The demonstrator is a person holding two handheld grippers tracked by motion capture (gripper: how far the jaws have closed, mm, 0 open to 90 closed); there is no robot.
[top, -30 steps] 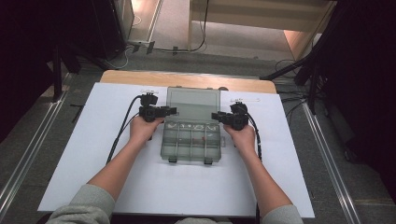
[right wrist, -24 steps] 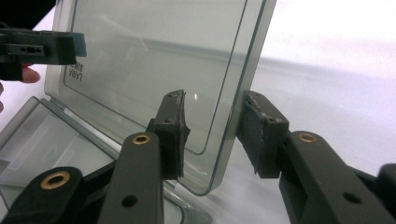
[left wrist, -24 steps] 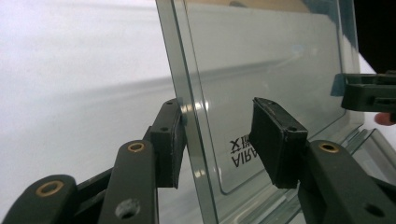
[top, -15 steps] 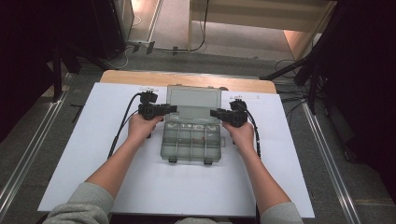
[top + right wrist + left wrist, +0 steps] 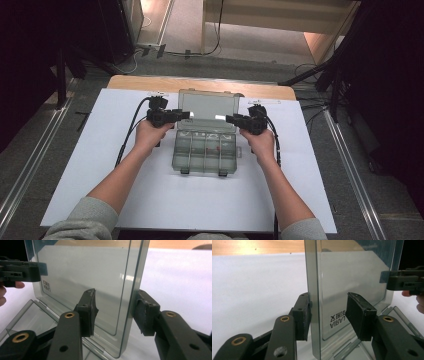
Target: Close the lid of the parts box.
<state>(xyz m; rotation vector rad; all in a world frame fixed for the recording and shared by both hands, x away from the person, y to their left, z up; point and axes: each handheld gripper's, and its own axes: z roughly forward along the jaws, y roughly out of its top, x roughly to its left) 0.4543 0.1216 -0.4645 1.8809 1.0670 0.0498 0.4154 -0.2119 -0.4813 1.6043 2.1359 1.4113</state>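
Observation:
A clear grey plastic compartment box lies in the middle of the white sheet, its lid raised upright at the far side. My left gripper straddles the lid's left edge. In the left gripper view the lid stands between the jaws of that gripper; one pad touches it and the other stands off. My right gripper straddles the lid's right edge. Its jaws have just been opening, and the inner pad is clear of the lid.
The white sheet covers a wooden table. Small parts lie in some of the box's compartments. Cables trail from both grippers. Floor rails run along both sides of the table, and dark equipment stands beyond it.

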